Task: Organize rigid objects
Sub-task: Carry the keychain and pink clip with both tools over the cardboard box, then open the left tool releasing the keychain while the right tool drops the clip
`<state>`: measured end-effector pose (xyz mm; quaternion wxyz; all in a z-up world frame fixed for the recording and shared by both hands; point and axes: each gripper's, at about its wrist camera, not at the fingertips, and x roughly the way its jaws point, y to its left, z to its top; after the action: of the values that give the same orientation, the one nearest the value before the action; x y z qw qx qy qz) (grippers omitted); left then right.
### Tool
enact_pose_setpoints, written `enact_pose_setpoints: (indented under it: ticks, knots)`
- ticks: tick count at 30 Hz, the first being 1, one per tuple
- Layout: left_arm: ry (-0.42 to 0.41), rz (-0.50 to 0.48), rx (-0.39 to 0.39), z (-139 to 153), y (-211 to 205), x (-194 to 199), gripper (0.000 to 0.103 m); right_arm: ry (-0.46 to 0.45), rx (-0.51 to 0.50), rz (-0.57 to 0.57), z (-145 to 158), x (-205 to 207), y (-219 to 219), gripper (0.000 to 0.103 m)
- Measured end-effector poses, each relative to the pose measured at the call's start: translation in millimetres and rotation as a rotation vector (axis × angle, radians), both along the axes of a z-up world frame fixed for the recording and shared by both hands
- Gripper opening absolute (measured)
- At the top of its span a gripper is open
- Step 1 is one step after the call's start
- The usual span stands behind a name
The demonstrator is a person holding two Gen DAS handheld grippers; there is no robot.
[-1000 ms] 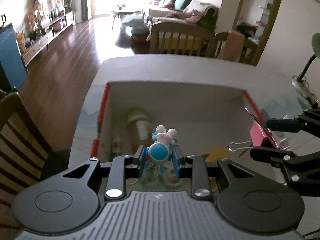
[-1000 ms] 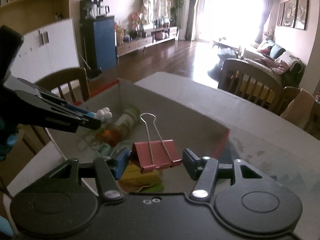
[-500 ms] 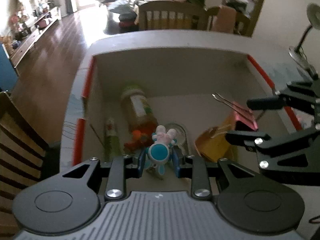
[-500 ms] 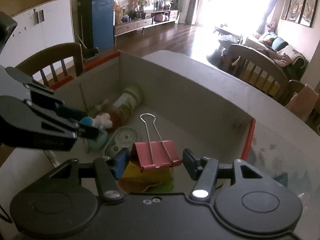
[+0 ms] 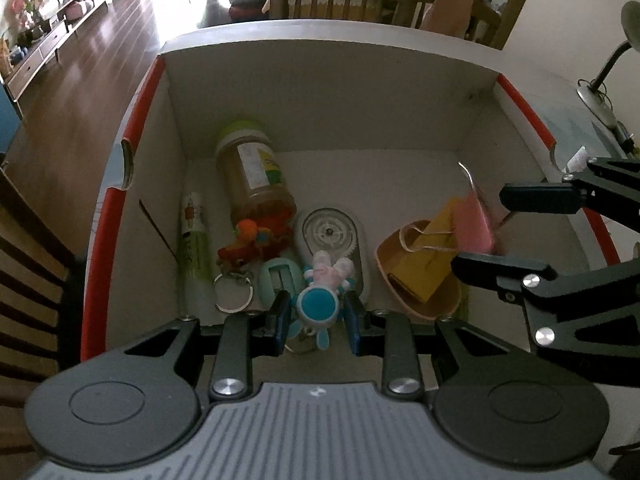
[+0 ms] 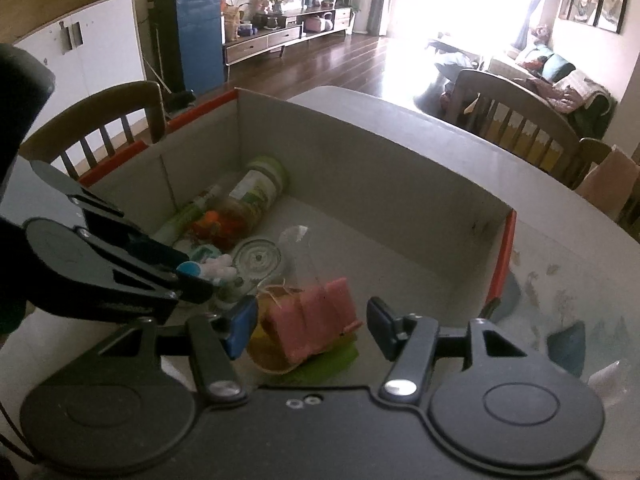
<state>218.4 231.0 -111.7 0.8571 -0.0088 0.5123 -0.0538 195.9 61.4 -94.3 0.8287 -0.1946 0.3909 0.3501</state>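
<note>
A white cardboard box (image 5: pixel 320 64) with red rims stands on the table, seen from above in the left wrist view. My left gripper (image 5: pixel 318 320) is low inside it, shut on a small blue-and-white toy figure (image 5: pixel 320 300) with pink-white ears. My right gripper (image 6: pixel 310 324) hangs over the box's right side and its jaws are opening. A pink binder clip (image 6: pixel 316 316) sits tilted and blurred between them, clear of the right pad, over a yellow packet (image 5: pixel 424 276) in a tan dish (image 5: pixel 440 308). The clip (image 5: pixel 476 224) also shows between the right fingers in the left wrist view.
On the box floor lie a jar with a green lid (image 5: pixel 252 176), a slim tube (image 5: pixel 194 240), an orange toy on a key ring (image 5: pixel 248 240), a teal piece (image 5: pixel 280 280) and a white oval device (image 5: pixel 330 236). Wooden chairs (image 6: pixel 516 124) ring the table; a desk lamp (image 5: pixel 600 96) stands right.
Both grippers have sunk from above the rim into the box. The right jaws have widened, and the binder clip has tipped over from upright and dropped towards the yellow packet.
</note>
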Motion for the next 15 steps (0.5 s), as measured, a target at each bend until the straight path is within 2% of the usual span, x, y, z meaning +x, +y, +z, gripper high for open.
enact_pose_setpoints:
  ticks: [9,15]
  knots:
    - [-0.025,0.005,0.010,6,-5,-3,0.028,0.021,0.043,0.030,7,-10,-8,0.067]
    - [-0.069,0.018,0.015,24,-10,-15,0.028,0.026,0.092,0.041,19,-18,-22,0.071]
